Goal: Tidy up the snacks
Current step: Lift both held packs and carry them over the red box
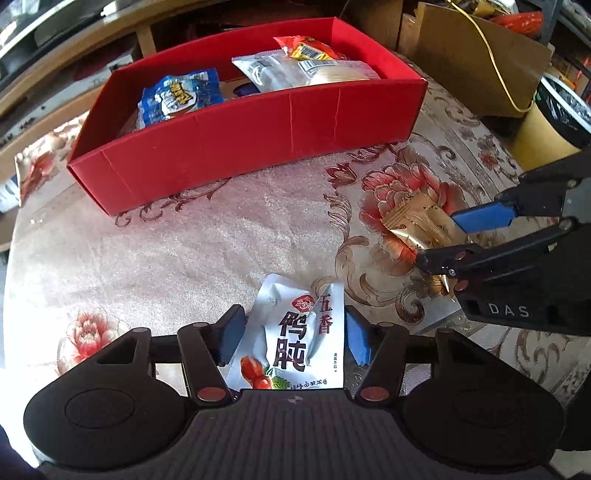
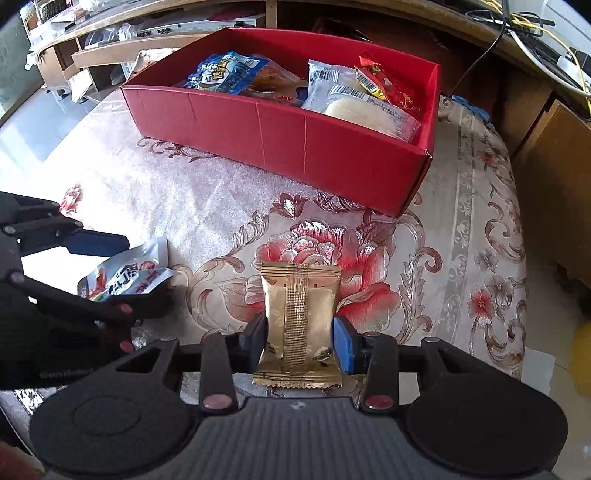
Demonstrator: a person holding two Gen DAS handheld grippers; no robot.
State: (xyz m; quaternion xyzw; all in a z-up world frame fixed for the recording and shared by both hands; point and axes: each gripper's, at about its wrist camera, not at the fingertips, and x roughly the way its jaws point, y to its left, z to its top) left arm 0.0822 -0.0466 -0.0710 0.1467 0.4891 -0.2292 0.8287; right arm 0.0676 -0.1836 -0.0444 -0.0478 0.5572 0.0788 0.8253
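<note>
A red box (image 1: 258, 144) stands at the far side of the flowered tablecloth and holds a blue packet (image 1: 181, 96), a white packet (image 1: 295, 72) and a red packet (image 1: 310, 48); the red box also shows in the right wrist view (image 2: 295, 147). My left gripper (image 1: 291, 336) is shut on a white snack pouch (image 1: 295, 332) with red and black print. My right gripper (image 2: 301, 345) is shut on a gold snack packet (image 2: 299, 317), low over the cloth. In the left wrist view the right gripper (image 1: 439, 236) holds the gold packet (image 1: 413, 221) at the right.
A flowered tablecloth (image 2: 184, 206) covers the round table. A cardboard box (image 1: 476, 59) and a black-lined bin (image 1: 561, 107) stand beyond the table's right edge. Wooden shelves (image 2: 147, 40) and cables (image 2: 528, 33) run along the back.
</note>
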